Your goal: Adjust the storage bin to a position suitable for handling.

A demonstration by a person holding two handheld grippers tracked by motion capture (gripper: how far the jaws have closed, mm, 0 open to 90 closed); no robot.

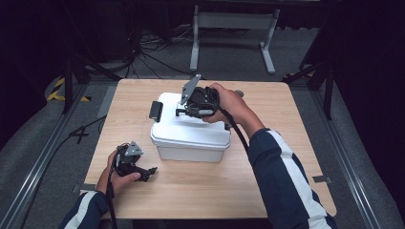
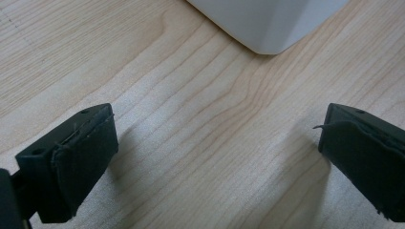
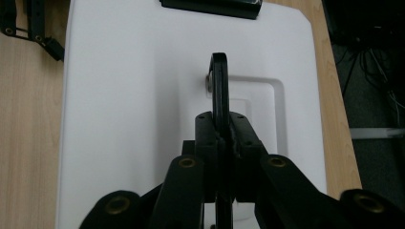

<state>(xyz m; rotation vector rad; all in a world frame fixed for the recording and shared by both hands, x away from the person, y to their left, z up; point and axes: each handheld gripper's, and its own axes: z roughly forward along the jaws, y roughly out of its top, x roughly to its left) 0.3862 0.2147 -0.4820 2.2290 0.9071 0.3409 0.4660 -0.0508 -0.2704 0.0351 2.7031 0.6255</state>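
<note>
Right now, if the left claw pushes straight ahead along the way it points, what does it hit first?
Probably the white box: its near lower corner lies ahead of the open left claw, with bare table between. Depth is unclear.

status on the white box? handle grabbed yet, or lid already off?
Done: the right claw is shut on the black handle raised upright atop the white box. In hand: that grip only; the lid sits seated and the black side latch looks down. Left: any lifting or opening. The left claw is open over the bare table, beside the box's corner.

Lab/studio: black curtains [image 1: 28,57], floor cables [image 1: 143,52], metal rails [image 1: 43,157] round wooden table [image 1: 200,186].
</note>
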